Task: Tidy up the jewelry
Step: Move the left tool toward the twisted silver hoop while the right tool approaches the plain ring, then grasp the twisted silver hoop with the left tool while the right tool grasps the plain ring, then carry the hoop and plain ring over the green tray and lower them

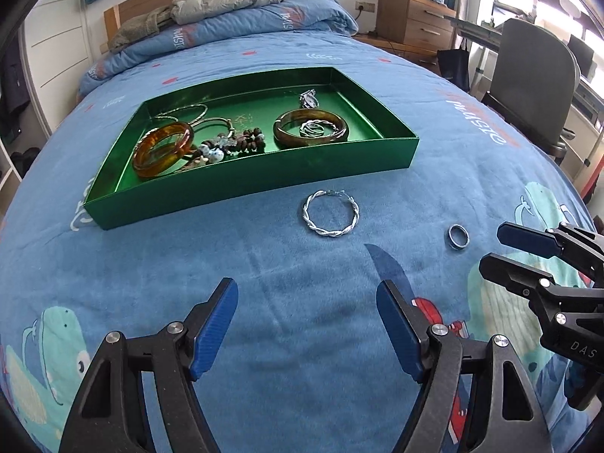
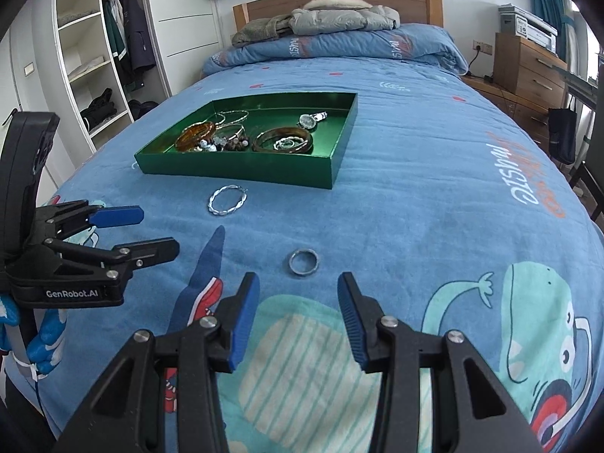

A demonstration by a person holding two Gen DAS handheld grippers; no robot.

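A green tray (image 1: 260, 173) (image 2: 241, 170) sits on the blue bedspread. It holds two amber bangles (image 1: 163, 149) (image 1: 311, 128), a beaded bracelet (image 1: 234, 145), thin hoops and a watch (image 1: 308, 99). A twisted silver hoop (image 1: 330, 214) (image 2: 227, 199) lies on the bed just in front of the tray. A small dark ring (image 1: 458, 236) (image 2: 303, 262) lies to its right. My left gripper (image 1: 306, 298) is open and empty, short of the silver hoop. My right gripper (image 2: 298, 294) is open and empty, just short of the ring.
A folded duvet (image 2: 339, 49) and a grey jacket (image 2: 339, 17) lie at the head of the bed. A wooden drawer unit (image 1: 415, 24) and a grey chair (image 1: 536, 75) stand to the right, an open wardrobe (image 2: 98, 56) to the left.
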